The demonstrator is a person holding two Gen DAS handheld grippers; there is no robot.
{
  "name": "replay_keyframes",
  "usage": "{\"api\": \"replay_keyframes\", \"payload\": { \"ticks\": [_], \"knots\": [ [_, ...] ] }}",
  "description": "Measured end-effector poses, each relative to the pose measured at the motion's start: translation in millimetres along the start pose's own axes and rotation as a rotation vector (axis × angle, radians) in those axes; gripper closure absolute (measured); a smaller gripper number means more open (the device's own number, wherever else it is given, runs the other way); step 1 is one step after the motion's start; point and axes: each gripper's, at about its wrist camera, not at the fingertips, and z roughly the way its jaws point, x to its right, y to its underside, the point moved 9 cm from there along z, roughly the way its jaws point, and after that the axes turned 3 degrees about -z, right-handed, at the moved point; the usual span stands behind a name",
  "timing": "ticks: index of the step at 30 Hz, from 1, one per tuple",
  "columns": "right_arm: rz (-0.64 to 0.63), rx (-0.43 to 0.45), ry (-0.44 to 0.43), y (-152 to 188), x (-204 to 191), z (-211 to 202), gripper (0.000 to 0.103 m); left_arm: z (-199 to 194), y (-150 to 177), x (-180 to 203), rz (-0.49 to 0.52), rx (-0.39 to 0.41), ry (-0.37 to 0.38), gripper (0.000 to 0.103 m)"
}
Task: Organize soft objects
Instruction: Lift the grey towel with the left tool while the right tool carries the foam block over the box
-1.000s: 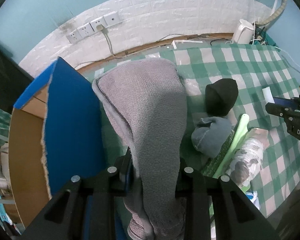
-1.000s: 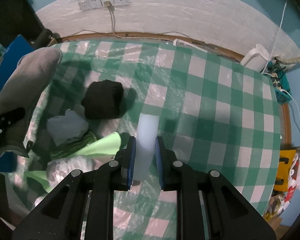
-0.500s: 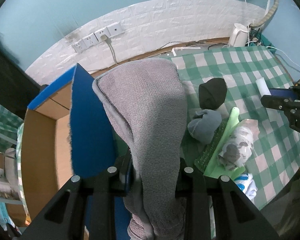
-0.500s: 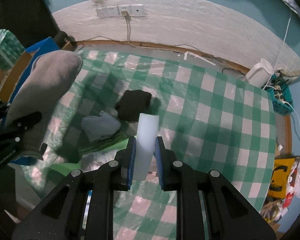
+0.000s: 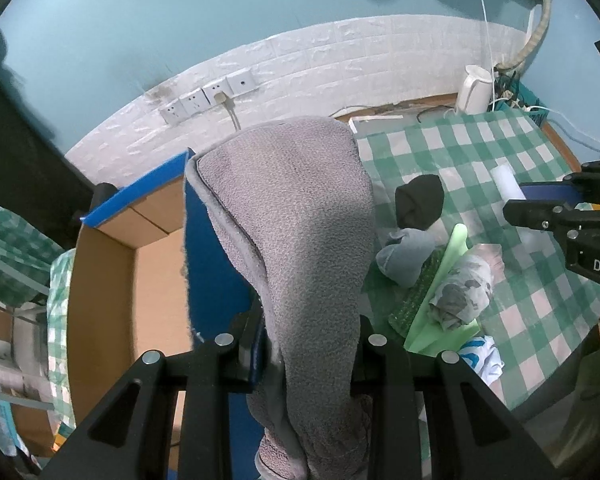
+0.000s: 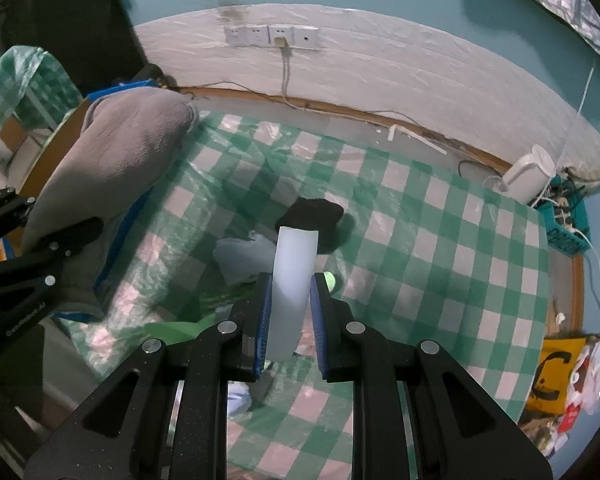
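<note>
My left gripper [image 5: 308, 344] is shut on a folded grey towel [image 5: 296, 216], which stands up between the jaws above the table's left edge, beside an open cardboard box [image 5: 112, 280] with blue flaps. From the right wrist view the same towel [image 6: 112, 160] and left gripper [image 6: 66, 236] show at far left. My right gripper [image 6: 290, 312] is shut on a white foam block [image 6: 294, 284], held above the checked tablecloth [image 6: 420, 240]. On the cloth lie a black sock ball [image 5: 418, 200], a grey-blue sock ball [image 5: 406, 254], a patterned cloth roll [image 5: 460, 296] and green items [image 5: 432, 292].
A white kettle [image 6: 528, 174] and a teal basket of cables [image 6: 566, 224] stand at the table's far right corner. Wall sockets [image 6: 272, 36] with a plugged cord sit on the white brick strip. A yellow bag [image 6: 556, 376] lies beyond the right edge.
Both grippers have risen with their loads, so the table and the box look farther away. The left one has drifted toward the open box, showing more of its inside.
</note>
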Motion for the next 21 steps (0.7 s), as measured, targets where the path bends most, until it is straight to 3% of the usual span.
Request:
{"api": "replay_keyframes", "payload": {
  "ticks": [12,21],
  "knots": [
    [-0.057,0.041,-0.035,-24,-36,-16,0.084,-34,-8,-20,-0.032,0.08,-0.006,0.074],
    [-0.123,0.079,-0.068,-52,-79,-27,0.084,-53,-6,-47,-0.058,0.128,-0.061,0.074]
  ]
}}
